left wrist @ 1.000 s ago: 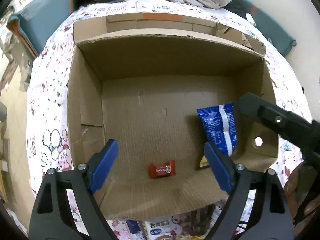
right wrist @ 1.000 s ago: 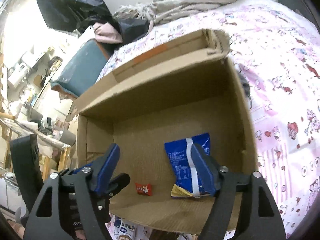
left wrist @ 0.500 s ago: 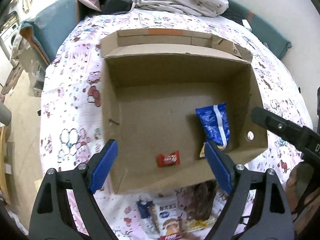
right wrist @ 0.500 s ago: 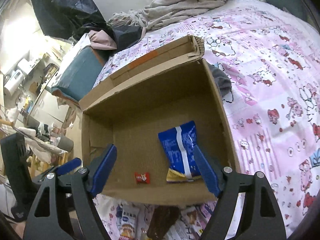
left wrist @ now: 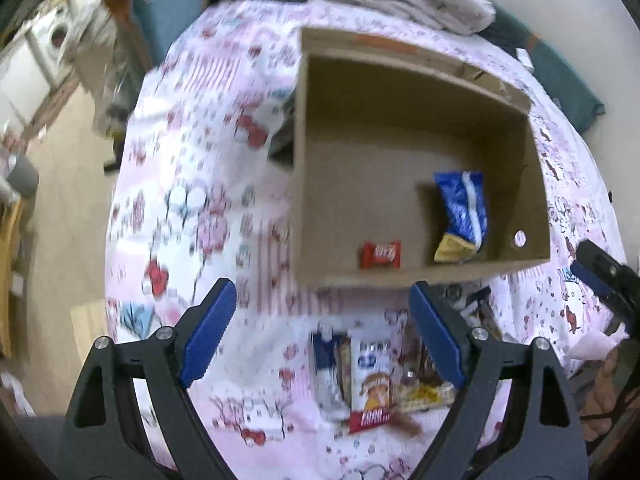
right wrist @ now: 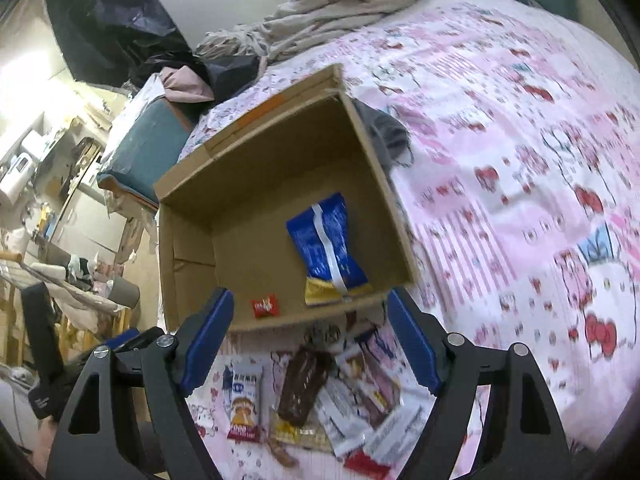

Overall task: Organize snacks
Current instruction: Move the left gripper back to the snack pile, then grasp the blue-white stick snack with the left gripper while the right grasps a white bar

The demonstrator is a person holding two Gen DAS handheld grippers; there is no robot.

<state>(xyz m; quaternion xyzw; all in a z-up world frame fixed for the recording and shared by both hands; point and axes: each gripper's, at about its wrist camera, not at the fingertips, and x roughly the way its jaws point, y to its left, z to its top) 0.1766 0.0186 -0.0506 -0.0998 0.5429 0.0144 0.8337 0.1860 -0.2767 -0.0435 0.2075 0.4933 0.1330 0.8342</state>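
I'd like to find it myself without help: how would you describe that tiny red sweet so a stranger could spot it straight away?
Look for the open brown cardboard box on the pink cartoon-print bedsheet. On its floor lie only two things, close to the near wall: a tall blue snack bag with a white stripe and, left of it and apart, the small red wrapped candy. It is far smaller, flat and bright red.

I see a bed with pink cartoon-print sheet [right wrist: 520, 208], bearing an open cardboard box [right wrist: 396, 216], loose snack packets [right wrist: 320, 392] just beside it, and rumpled bedding [right wrist: 344, 4].
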